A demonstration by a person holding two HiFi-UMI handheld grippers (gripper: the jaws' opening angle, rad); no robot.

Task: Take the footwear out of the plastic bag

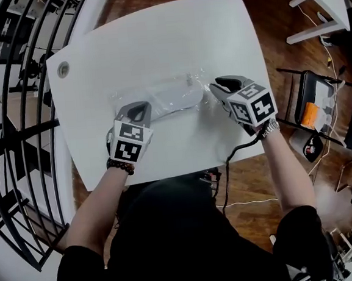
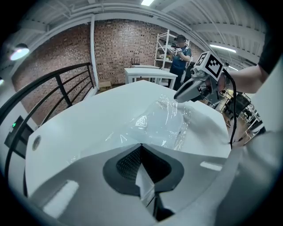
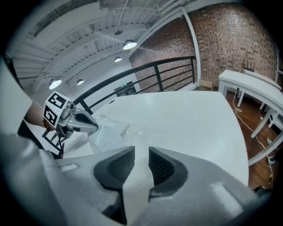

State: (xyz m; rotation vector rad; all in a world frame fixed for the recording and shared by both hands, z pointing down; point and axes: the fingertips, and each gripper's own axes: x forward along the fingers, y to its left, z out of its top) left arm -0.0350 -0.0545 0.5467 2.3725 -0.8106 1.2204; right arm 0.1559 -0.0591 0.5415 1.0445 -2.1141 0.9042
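Clear plastic bag (image 1: pixel 159 90) in the head view, flat on the white table (image 1: pixel 155 41), with pale grey footwear (image 1: pixel 175 98) inside. Lies between the two tools: left end at the tip of the left gripper (image 1: pixel 138 109), right end just beside the tip of the right gripper (image 1: pixel 214 87). Both tilted down toward the tabletop, marker cubes facing up.

From the left gripper view: jaws closed together, tips meeting, a thin sliver of clear film pinched between the pads. Rest of the bag spread ahead of the jaws and a little to their right, crinkled, the footwear a pale oval under the film. Beyond its far end, the other tool, nose dipped toward the film; touching or not, cannot tell.

From the right gripper view: jaws partly apart, a narrow gap between the ribbed pads, only bare tabletop showing through it. Grips nothing. Ahead and to the left of the jaws, the crumpled bag, its near edge just off the left jaw tip. At its far end, the left gripper, tip down on the film. Footwear hard to make out here under the glare.
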